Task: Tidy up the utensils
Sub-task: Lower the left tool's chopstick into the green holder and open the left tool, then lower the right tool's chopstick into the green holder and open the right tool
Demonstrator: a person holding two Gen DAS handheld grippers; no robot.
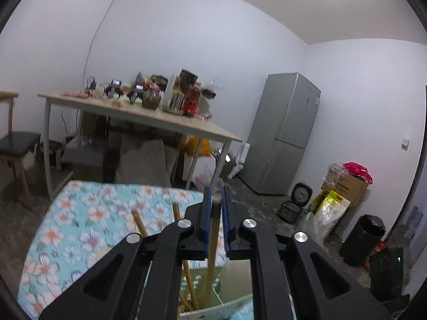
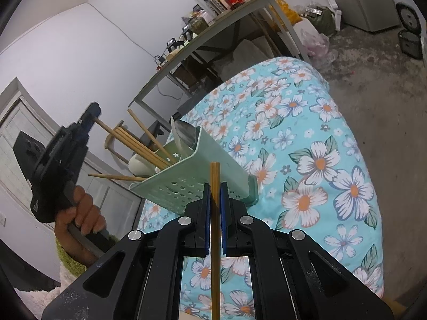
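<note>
A pale green utensil holder (image 2: 197, 170) stands on the floral tablecloth (image 2: 307, 144), with several wooden chopsticks (image 2: 138, 144) and a white spoon (image 2: 177, 136) in it. My right gripper (image 2: 215, 192) is shut on a wooden chopstick (image 2: 215, 240), held just in front of the holder. My left gripper (image 1: 215, 202) is shut on another chopstick (image 1: 213, 245) whose lower end reaches down into the holder (image 1: 226, 304). The left gripper also shows in the right wrist view (image 2: 89, 114), up and left of the holder. Two more chopsticks (image 1: 138, 222) stick up beside it.
Beyond the floral-covered table (image 1: 88, 213) stands a wooden table (image 1: 149, 117) crowded with jars and boxes. A chair (image 1: 18, 144) is at the left. A grey fridge (image 1: 285, 133), boxes, a black bin (image 1: 365, 237) and pots stand on the floor at the right.
</note>
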